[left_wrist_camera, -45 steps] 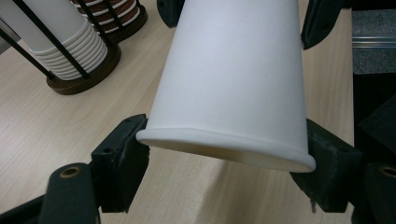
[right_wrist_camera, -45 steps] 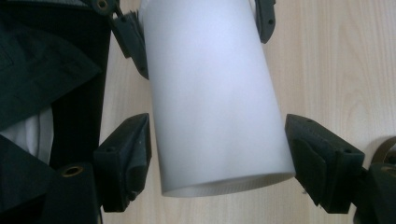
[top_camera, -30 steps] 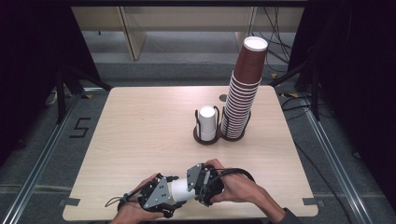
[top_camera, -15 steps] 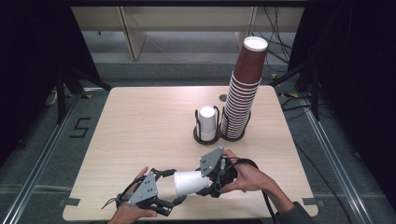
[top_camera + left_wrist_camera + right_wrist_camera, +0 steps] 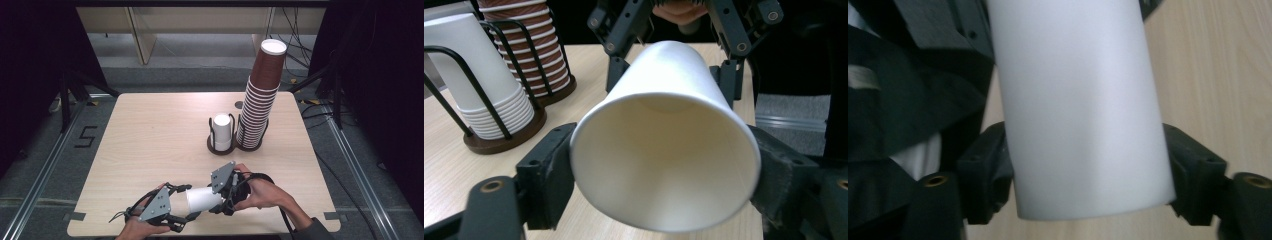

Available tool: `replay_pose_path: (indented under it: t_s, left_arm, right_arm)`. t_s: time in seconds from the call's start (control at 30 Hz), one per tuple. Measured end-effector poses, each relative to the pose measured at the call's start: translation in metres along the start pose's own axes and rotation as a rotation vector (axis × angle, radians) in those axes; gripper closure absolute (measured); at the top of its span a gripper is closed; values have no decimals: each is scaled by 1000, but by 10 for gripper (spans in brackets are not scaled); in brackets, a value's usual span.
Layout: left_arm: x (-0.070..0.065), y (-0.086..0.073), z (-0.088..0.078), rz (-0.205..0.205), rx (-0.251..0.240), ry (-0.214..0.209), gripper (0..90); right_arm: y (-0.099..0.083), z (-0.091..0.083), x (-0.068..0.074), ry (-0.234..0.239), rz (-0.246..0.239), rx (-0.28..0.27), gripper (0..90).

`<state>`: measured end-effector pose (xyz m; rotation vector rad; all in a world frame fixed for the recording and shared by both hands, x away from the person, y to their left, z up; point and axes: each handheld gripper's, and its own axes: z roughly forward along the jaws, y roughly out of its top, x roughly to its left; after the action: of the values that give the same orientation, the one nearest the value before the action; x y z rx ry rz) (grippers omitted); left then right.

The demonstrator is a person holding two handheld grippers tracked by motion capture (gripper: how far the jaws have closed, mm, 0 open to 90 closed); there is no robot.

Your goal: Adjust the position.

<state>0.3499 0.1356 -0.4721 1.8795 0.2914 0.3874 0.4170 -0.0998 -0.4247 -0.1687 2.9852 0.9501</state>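
A white paper cup [image 5: 202,198] lies on its side just above the table [image 5: 150,140], near the front edge. It spans the gap between my two grippers. My left gripper [image 5: 180,206] is shut on the wide rim end, and the open mouth faces the camera in the left gripper view [image 5: 664,165]. My right gripper [image 5: 221,196] is shut on the narrow base end [image 5: 1083,115], one black jaw on each side. A step along the white body hints at two nested cups, but I cannot tell for sure.
A dark wire holder [image 5: 220,148] behind the grippers carries a short stack of white cups [image 5: 222,130]. Beside it on the right rises a tall stack of brown cups [image 5: 261,95]. Dark floor and metal rails surround the table.
The two grippers have drawn apart, the left one toward the left and the right one toward the right. The white span between them has grown longer.
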Motion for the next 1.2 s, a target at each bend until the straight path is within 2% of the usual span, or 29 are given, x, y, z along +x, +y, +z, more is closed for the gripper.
replay_pose_path:
  t_s: [0.03, 0.1, 0.13, 0.17, 0.2, 0.23, 0.27, 0.3, 0.33, 0.37, 0.4, 0.47, 0.5, 0.53, 0.57, 0.67, 0.7, 0.77, 0.83, 0.87, 0.9, 0.93, 1.0, 1.07, 1.1, 1.2]
  left_arm:
    - [0, 1, 0, 10, 19, 2, 228]
    - [0, 1, 1, 6, 39, 11, 231]
    - [0, 0, 1, 7, 42, 9, 233]
    - [0, 1, 1, 5, 59, 10, 233]
    - [0, 1, 1, 7, 70, 12, 233]
    - [0, 2, 2, 5, 94, 19, 232]
    - [0, 2, 2, 5, 94, 19, 232]
    - [-1, 2, 3, 4, 104, 15, 232]
    - [-1, 2, 3, 4, 104, 15, 232]
    - [-3, 2, 4, 3, 118, 19, 232]
    - [-3, 2, 4, 3, 118, 19, 232]
    - [-4, 3, 5, 0, 129, 13, 232]
    - [-5, 4, 5, 1, 136, 10, 232]
    - [-5, 4, 5, 1, 142, 9, 232]
    - [-5, 4, 5, -2, 143, 6, 232]
    - [-5, 4, 5, -4, 132, 8, 224]
    - [-4, 3, 5, -13, 110, 6, 224]
    - [-1, 3, 3, -80, 46, 7, 195]
    - [1, 2, 1, -137, -21, 23, 130]
    - [2, 2, -1, -157, -33, 30, 131]
    - [4, 1, -1, -172, -59, 25, 145]
    - [6, 1, -3, -199, -63, 22, 143]
    - [6, -1, -3, -235, -86, 18, 144]
    - [6, -1, -3, -238, -89, 22, 144]
    - [6, -1, 0, -249, -114, 16, 144]
    - [5, 0, 1, -253, -124, 15, 144]
  right_arm:
    - [1, 0, 3, -23, 16, 30, 235]
    - [4, -1, 6, -68, -21, 63, 231]
    - [6, -1, 9, -75, -21, 72, 221]
    - [7, -2, 14, -91, 23, 88, 212]
    - [12, -2, 11, -128, -90, 110, 214]
    - [14, -1, 13, -133, -99, 116, 223]
    - [16, 0, 16, -150, -105, 127, 219]
    - [18, 1, 21, -173, -60, 169, 216]
    - [18, 1, 21, -173, -60, 169, 216]
    - [21, 5, 24, -195, -88, 203, 221]
    - [21, 5, 24, -195, -88, 203, 221]
    - [24, 11, 25, -196, -121, 224, 244]
    - [25, 12, 27, -193, -111, 234, 253]
    - [26, 14, 25, -191, -152, 223, 279]
    - [26, 16, 26, -189, -141, 228, 311]
    - [25, 17, 26, -185, -145, 241, 325]
    - [24, 17, 26, -175, -127, 243, 327]
    - [20, 15, 22, -154, -107, 189, 328]
    - [15, 12, 12, -107, -128, 98, 329]
    - [12, 9, 11, -100, -85, 71, 329]
    - [9, 7, 10, -67, -40, 19, 329]
    - [7, 6, 5, -57, -70, -12, 329]
    - [2, 2, 0, -50, -50, -63, 329]
    - [-1, 0, -2, -50, -47, -83, 328]
    - [-2, -2, -1, -41, -13, -113, 327]
    - [-3, -1, -1, -36, -5, -127, 325]
